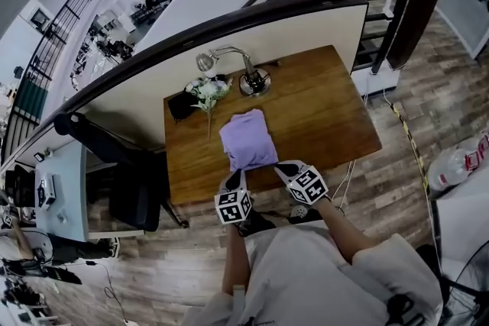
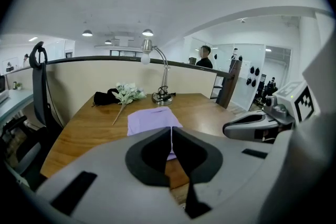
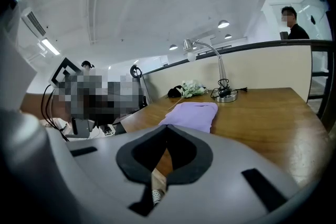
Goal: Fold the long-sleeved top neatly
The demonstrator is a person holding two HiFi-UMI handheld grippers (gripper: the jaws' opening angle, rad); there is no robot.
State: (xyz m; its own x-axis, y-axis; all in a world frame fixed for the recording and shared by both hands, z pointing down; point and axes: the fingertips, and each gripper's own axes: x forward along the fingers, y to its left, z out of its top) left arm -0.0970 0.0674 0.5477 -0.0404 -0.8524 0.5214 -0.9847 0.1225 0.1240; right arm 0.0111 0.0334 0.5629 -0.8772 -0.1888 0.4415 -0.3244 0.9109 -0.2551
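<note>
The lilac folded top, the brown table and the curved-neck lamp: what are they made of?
Lilac folded top: soft matte cloth, by its rounded folds. Brown table: wood or veneer, slightly glossy, with visible grain and reflections. Curved-neck lamp: bright silvery metal, probably polished or chromed.

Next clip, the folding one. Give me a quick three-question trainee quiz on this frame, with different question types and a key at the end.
1. True or false: the purple top lies spread out flat with its sleeves stretched wide.
2. In the head view, what stands on the wooden table just right of the flower bunch? A) a desk lamp B) a laptop C) a mug
3. In a few words: how do the jaws of the left tongs and the right tongs stand?
Key: 1 false, it is folded into a compact bundle; 2 A; 3 both closed.
</note>
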